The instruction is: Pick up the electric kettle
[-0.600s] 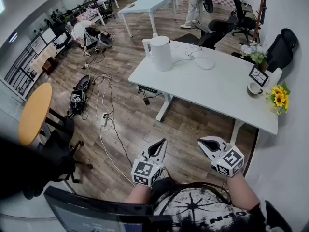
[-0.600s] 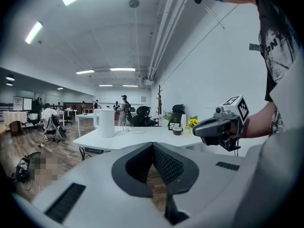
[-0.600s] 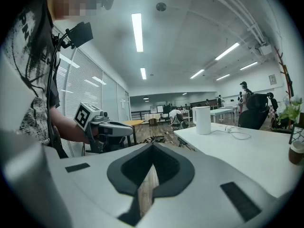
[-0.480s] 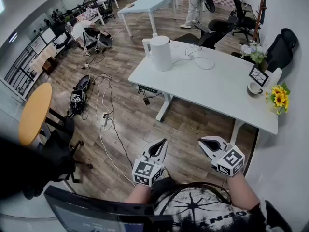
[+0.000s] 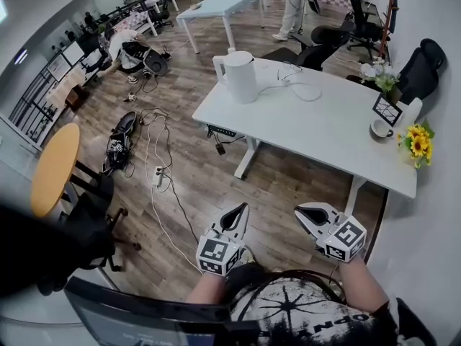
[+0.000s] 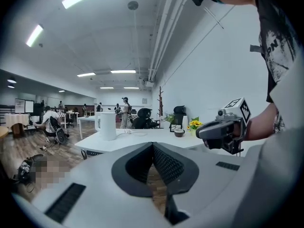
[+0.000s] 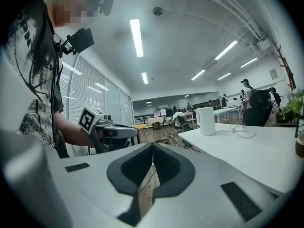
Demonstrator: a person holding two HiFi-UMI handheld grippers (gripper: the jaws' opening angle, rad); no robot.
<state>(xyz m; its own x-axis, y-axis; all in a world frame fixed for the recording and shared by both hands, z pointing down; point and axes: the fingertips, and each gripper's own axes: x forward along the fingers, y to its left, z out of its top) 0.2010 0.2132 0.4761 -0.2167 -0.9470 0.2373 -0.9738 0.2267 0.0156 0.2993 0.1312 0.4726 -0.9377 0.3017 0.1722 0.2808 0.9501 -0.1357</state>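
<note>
Spreading across the head view is a wood floor [image 5: 194,157]. On it stands a long white desk [image 5: 324,135], up at 1 o'clock from the left gripper [image 5: 243,209]. A yellow round table [image 5: 52,168] sits off at 9 o'clock, with a tangle of floor cables [image 5: 155,168] lying between it and the desk.

The white kettle [image 5: 240,78] stands upright on the desk's far corner (its handle turned toward 9 o'clock). It is straight at 12 o'clock from the left gripper and well apart from both grippers. A thin white cord [image 5: 301,91] loops on the desktop just beside the kettle, at its 3 o'clock. Toward the desk's other end are sunflowers [image 5: 418,144], with a cup [image 5: 378,130] at their 9 o'clock.

The right gripper [image 5: 298,212] is held at 3 o'clock of the left one. Both are over the floor, close to the person's body and short of the desk. The left gripper's fingers [image 6: 137,164] meet at their tips, closed on nothing. The right gripper's fingers [image 7: 132,167] are pressed together the same way, also empty.
</note>
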